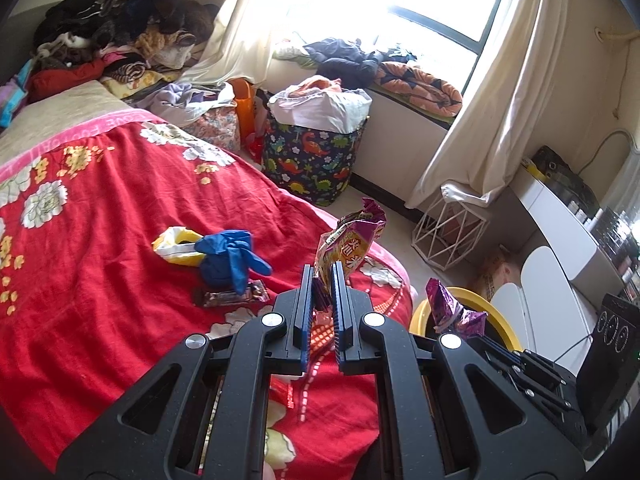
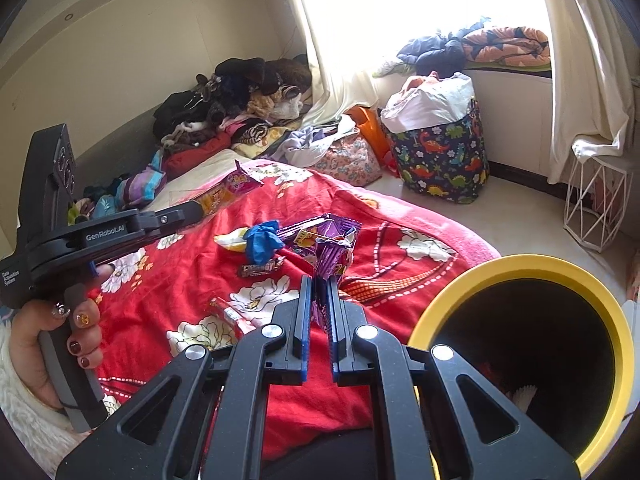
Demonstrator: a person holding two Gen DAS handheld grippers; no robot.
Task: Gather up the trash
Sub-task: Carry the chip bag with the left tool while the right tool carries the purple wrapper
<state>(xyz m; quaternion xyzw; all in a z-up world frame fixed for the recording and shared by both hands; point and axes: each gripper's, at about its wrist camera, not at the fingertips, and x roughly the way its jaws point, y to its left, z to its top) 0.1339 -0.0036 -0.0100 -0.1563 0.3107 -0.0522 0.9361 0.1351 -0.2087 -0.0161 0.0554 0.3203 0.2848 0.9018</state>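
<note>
A: Which step is this?

B: The carry, by the look of it. The left tongs (image 1: 323,280) are clamped on an orange-and-purple snack wrapper (image 1: 352,240); the right tongs (image 2: 320,292) are pinched on a purple wrapper (image 2: 334,256). Both wrappers stick up past the tips.

A: And next?

B: Probably swinging each over the yellow-rimmed bin (image 2: 524,270), just right of the right tongs, then letting go.

A: Anything left?

B: Ahead of the tongs on the red blanket (image 1: 120,240): a blue glove (image 1: 230,256), a yellow wrapper (image 1: 176,246), a dark candy bar (image 1: 234,298). Nothing blocks the bin.
</note>
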